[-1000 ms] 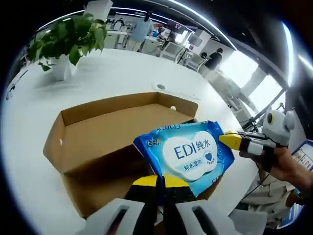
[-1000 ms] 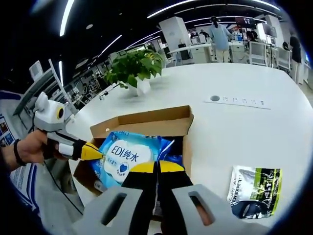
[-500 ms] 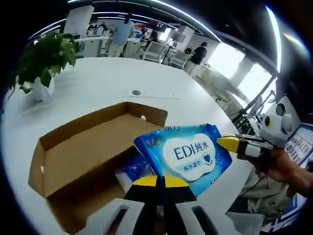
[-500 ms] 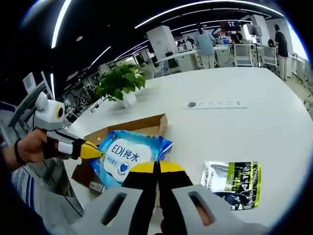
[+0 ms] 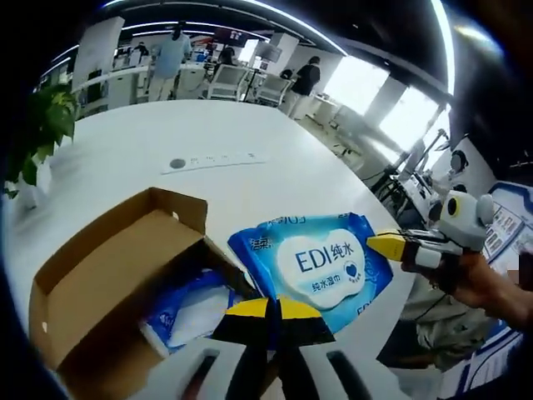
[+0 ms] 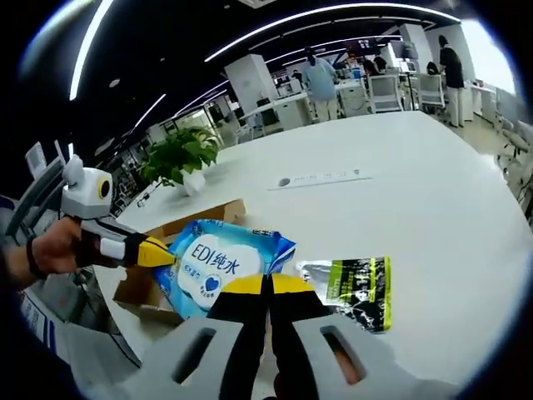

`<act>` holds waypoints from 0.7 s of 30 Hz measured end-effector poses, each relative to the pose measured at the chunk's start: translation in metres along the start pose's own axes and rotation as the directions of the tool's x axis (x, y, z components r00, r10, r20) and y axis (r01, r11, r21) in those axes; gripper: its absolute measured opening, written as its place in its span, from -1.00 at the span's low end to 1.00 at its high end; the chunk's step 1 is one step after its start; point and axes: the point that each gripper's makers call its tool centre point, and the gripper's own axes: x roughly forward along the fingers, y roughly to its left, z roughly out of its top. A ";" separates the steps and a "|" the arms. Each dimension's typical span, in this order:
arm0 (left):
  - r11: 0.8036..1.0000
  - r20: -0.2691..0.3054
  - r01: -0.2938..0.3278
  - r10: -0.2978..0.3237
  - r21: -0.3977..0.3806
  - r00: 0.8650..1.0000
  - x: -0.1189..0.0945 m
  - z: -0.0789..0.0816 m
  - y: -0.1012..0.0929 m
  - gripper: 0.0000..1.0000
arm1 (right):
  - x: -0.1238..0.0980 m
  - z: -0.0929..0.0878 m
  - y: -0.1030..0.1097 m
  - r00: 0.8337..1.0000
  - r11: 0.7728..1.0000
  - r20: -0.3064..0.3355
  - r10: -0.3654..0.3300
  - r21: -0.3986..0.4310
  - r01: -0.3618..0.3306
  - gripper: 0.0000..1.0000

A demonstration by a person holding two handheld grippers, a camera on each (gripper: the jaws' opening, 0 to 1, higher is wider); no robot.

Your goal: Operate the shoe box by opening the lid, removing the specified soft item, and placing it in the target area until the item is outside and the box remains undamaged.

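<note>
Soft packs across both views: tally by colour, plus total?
Blue wipes pack held by both grippers: 1
Blue pack lying in the shoe box: 1
Green-and-black pack on the table: 1
Total: 3

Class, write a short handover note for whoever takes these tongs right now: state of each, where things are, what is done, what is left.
Left tongs and right tongs: both shut on the blue wipes pack, held between them.
Shoe box open on the white table, another blue pack inside. A green-and-black packet lies on the table.
Done: lid open, pack lifted out.
Left: set the pack down, release.
</note>
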 end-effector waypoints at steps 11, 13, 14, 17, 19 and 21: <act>0.997 -0.046 0.048 -0.046 0.055 0.998 0.031 0.001 -0.040 -0.99 | -0.033 -0.012 -0.042 0.997 0.996 0.015 -0.070 0.056 0.069 -1.00; 0.997 -0.053 0.056 -0.053 0.062 0.997 0.037 0.001 -0.046 -0.99 | -0.036 -0.014 -0.048 0.997 0.995 0.017 -0.078 0.063 0.076 -1.00; 0.996 -0.057 0.060 -0.056 0.066 0.997 0.040 0.001 -0.049 -0.99 | -0.038 -0.014 -0.052 0.996 0.994 0.018 -0.082 0.069 0.081 -1.00; 0.995 -0.066 0.069 -0.064 0.076 0.996 0.046 0.001 -0.056 -0.99 | -0.044 -0.016 -0.058 0.996 0.993 0.020 -0.087 0.085 0.085 -1.00; 0.994 -0.072 0.077 -0.071 0.077 0.995 0.050 0.001 -0.059 -0.99 | -0.046 -0.018 -0.064 0.996 0.992 0.019 -0.092 0.089 0.090 -1.00; 0.994 -0.077 0.080 -0.074 0.080 0.994 0.054 0.000 -0.063 -0.99 | -0.047 -0.019 -0.068 0.995 0.991 0.017 -0.096 0.093 0.094 -1.00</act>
